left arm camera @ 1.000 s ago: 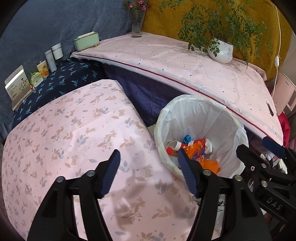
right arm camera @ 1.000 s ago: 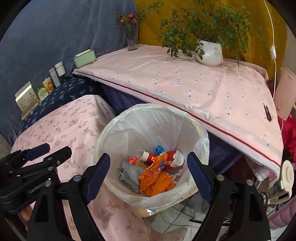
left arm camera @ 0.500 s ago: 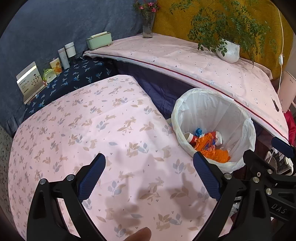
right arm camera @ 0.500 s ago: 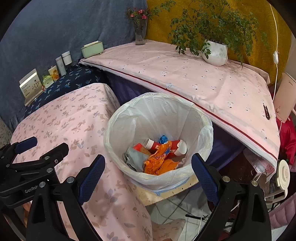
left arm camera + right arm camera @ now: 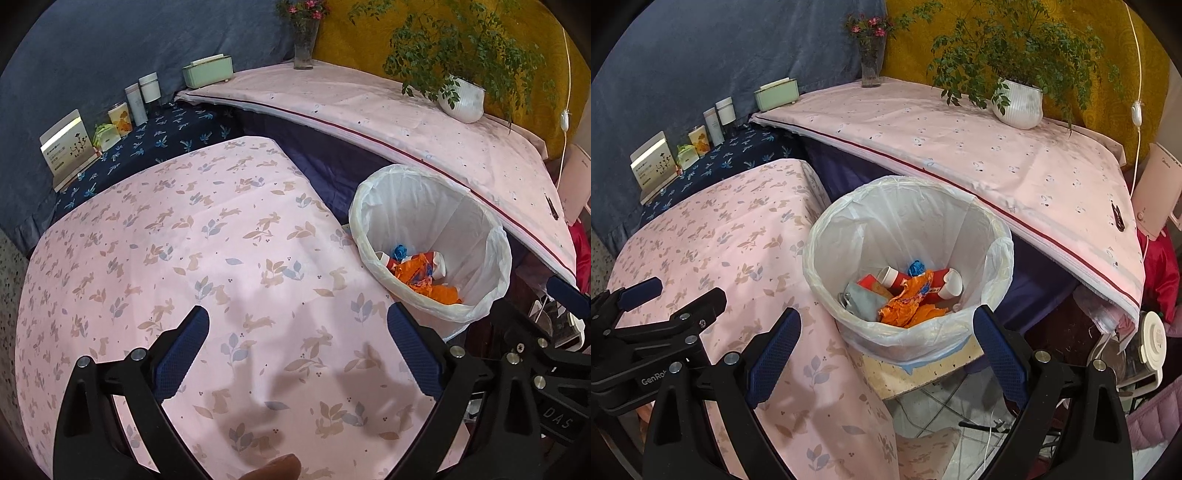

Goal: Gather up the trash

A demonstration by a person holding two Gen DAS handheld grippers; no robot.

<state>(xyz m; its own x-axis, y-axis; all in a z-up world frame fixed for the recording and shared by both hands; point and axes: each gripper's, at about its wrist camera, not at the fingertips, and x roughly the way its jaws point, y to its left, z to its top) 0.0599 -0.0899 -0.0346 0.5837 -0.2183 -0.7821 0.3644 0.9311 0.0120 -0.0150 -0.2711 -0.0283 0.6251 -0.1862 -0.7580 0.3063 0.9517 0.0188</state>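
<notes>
A trash bin with a white liner (image 5: pixel 999 254) stands beside the pink rabbit-print table (image 5: pixel 731 236). It holds an orange wrapper (image 5: pixel 905 306), red-and-white cups (image 5: pixel 945 282), a grey piece and a blue scrap. The bin also shows at the right of the left wrist view (image 5: pixel 495 251). My left gripper (image 5: pixel 297 350) is open and empty above the pink table (image 5: pixel 184 240). My right gripper (image 5: pixel 886 350) is open and empty, just in front of the bin and above its near rim. The left gripper's body shows at the left of the right wrist view (image 5: pixel 657 325).
A second pink-covered table (image 5: pixel 960 147) behind the bin carries a white potted plant (image 5: pixel 1019 103), a flower vase (image 5: pixel 870 62) and a green box (image 5: pixel 775 94). Small bottles and cards (image 5: pixel 683 144) stand on the dark blue cloth. Clutter and a white appliance (image 5: pixel 1152 339) lie at right.
Both grippers have pulled back and up from the bin, and the left gripper's jaws have opened wider. The bin now looks smaller and farther away in both views.
</notes>
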